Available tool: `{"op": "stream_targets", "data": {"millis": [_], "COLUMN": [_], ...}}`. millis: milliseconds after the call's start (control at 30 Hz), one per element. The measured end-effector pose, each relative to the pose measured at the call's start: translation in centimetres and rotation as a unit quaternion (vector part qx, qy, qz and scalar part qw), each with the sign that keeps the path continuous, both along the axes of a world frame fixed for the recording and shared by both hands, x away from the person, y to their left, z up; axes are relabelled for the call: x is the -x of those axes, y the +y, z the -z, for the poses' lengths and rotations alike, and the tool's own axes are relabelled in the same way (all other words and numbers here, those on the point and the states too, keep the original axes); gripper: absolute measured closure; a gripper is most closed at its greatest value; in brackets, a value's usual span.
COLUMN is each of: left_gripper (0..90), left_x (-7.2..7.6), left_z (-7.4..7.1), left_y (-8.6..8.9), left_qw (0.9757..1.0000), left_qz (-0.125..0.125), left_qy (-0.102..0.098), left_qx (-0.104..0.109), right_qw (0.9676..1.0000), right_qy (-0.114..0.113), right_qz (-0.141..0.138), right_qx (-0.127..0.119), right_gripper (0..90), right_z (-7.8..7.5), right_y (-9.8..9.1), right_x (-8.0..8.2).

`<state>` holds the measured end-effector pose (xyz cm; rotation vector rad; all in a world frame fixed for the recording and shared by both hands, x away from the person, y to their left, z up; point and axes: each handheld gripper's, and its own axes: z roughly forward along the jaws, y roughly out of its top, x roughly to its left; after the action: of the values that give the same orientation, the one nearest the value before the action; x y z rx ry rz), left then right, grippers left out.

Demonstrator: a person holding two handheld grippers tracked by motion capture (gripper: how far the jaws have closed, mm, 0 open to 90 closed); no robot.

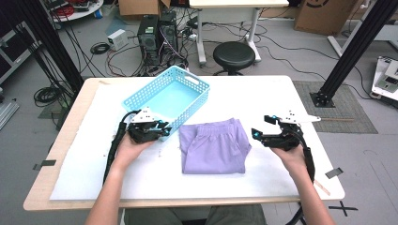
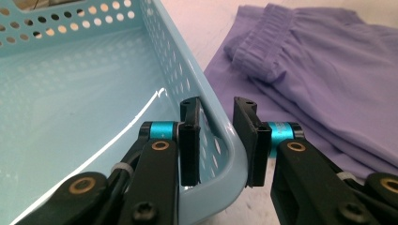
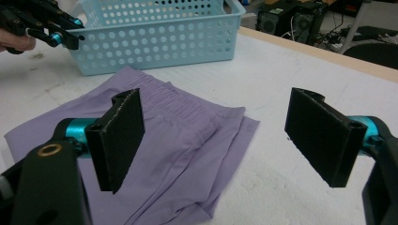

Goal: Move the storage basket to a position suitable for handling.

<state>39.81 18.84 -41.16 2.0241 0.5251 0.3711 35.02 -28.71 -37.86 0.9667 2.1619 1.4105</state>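
A light blue perforated basket [image 1: 141, 91] stands at the back left of the white table cover. My left gripper [image 1: 164, 127] is at its near right corner, one jaw inside the wall and one outside, pressed on the basket [image 2: 70, 117] rim. Folded purple shorts [image 1: 213, 147] lie in the middle, just right of the basket. My right gripper [image 1: 262, 126] hovers right of the shorts, its jaws wide apart with nothing between them. In the right gripper view the shorts [image 3: 178, 140] lie under and beyond the open jaws, with the basket [image 3: 155, 42] and the left gripper [image 3: 70, 40] farther back.
The white cover [image 1: 281, 103] lies over a wooden table [image 1: 61, 140]. Behind the table are a black stool [image 1: 233, 55], computer towers [image 1: 157, 37] and loose cables on the floor. Black frame posts [image 1: 356, 47] stand at both sides.
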Motion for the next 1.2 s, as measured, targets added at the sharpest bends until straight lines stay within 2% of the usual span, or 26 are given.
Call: {"op": "stream_targets", "data": {"millis": [67,167,200,233,267,300,333,367,400,433,467,500,533,567,600,633,667,733,767,800,867,933,967,1067,1133,1200], "left_gripper": [72.4,72.3,66.4,55.2,49.1,47.1,43.9,40.9,40.0,39.9,39.3,39.1,38.7,37.3,36.7,36.7,36.4,35.6,34.4,34.4,31.3,31.3,31.3,31.3,31.3,31.3], "left_x": [-0.2,-0.1,0.1,0.3,0.6,0.6,0.8,1.7,1.7,2.7,2.7,3.1,3.7,3.7,4.2,4.2,4.3,4.5,4.4,4.4,4.1,4.1,4.1,4.0,4.0,3.8], "left_z": [0.1,0.0,-0.2,-0.4,-0.7,-0.7,-0.9,-1.1,-1.1,-1.0,-1.0,-1.0,-0.8,-0.8,-0.6,-0.6,-0.4,0.1,0.3,0.4,0.9,1.1,1.3,1.6,1.7,1.9], "left_y": [0.1,0.2,0.4,0.6,1.0,1.0,1.3,2.2,2.2,3.1,3.1,3.6,4.2,4.2,4.8,4.8,5.1,5.3,5.4,5.5,5.7,5.7,5.6,5.4,5.3,5.0], "left_qw": [1.0000,0.9998,0.9993,0.9982,0.9971,0.9971,0.9963,0.9935,0.9935,0.9898,0.9898,0.9884,0.9849,0.9849,0.9827,0.9827,0.9826,0.9819,0.9817,0.9822,0.9825,0.9820,0.9817,0.9806,0.9807,0.9799], "left_qz": [0.006,-0.003,-0.020,-0.040,-0.053,-0.053,-0.060,-0.077,-0.077,-0.108,-0.108,-0.119,-0.144,-0.144,-0.153,-0.153,-0.156,-0.163,-0.165,-0.163,-0.166,-0.169,-0.171,-0.180,-0.180,-0.186], "left_qy": [-0.005,-0.012,-0.009,-0.011,-0.016,-0.016,-0.022,-0.036,-0.036,-0.047,-0.047,-0.049,-0.056,-0.056,-0.056,-0.056,-0.056,-0.055,-0.051,-0.047,-0.026,-0.030,-0.033,-0.028,-0.027,-0.027], "left_qx": [0.005,0.013,0.031,0.044,0.052,0.052,0.057,0.076,0.076,0.081,0.081,0.081,0.077,0.077,0.087,0.087,0.084,0.080,0.081,0.081,0.079,0.078,0.077,0.072,0.072,0.068], "right_qw": [1.0000,1.0000,1.0000,1.0000,1.0000,1.0000,1.0000,1.0000,1.0000,1.0000,1.0000,0.9997,0.9995,0.9995,0.9993,0.9993,0.9993,0.9993,0.9995,0.9995,0.9998,0.9999,0.9999,0.9997,0.9996,0.9992], "right_qy": [0.000,0.000,0.002,0.003,0.003,0.003,0.003,0.002,-0.001,-0.001,-0.001,0.004,0.003,0.003,0.007,0.007,0.007,0.008,0.008,0.008,0.004,0.006,0.008,0.008,0.012,0.020], "right_qz": [-0.001,-0.002,-0.001,-0.002,-0.002,-0.003,-0.002,-0.002,0.000,0.004,0.004,0.006,0.007,0.007,0.013,0.013,0.018,0.016,0.017,0.017,0.011,0.010,0.005,0.009,0.010,0.013], "right_qx": [0.000,0.002,0.001,0.001,0.002,0.002,0.003,0.003,-0.001,-0.009,-0.009,-0.025,-0.031,-0.031,-0.035,-0.035,-0.032,-0.032,-0.024,-0.024,-0.013,-0.008,-0.005,0.019,0.022,0.033], "right_gripper": [20.6,20.6,20.6,20.6,20.6,20.6,20.6,20.6,20.7,20.7,20.7,20.7,20.7,20.7,20.8,20.8,23.9,24.5,24.5,24.5,25.5,26.4,27.7,33.1,34.4,40.2], "right_z": [0.0,0.1,0.1,0.1,0.2,0.2,0.2,0.2,0.2,0.1,0.1,0.1,0.1,0.1,-0.1,-0.1,-0.4,-0.5,-0.8,-0.8,-1.0,-1.1,-1.2,-1.1,-1.1,-1.0], "right_y": [0.0,0.1,0.2,0.2,0.3,0.4,0.5,0.6,0.8,1.0,1.0,1.4,1.6,1.6,2.2,2.2,3.1,3.5,4.5,4.5,6.0,6.6,7.9,9.7,10.1,11.0], "right_x": [0.0,0.0,-0.1,-0.1,-0.2,-0.3,-0.4,-0.5,-0.7,-1.1,-1.1,-2.3,-3.0,-3.0,-4.3,-4.3,-6.2,-7.0,-8.4,-8.4,-10.2,-10.8,-12.3,-14.5,-15.1,-16.8]}}
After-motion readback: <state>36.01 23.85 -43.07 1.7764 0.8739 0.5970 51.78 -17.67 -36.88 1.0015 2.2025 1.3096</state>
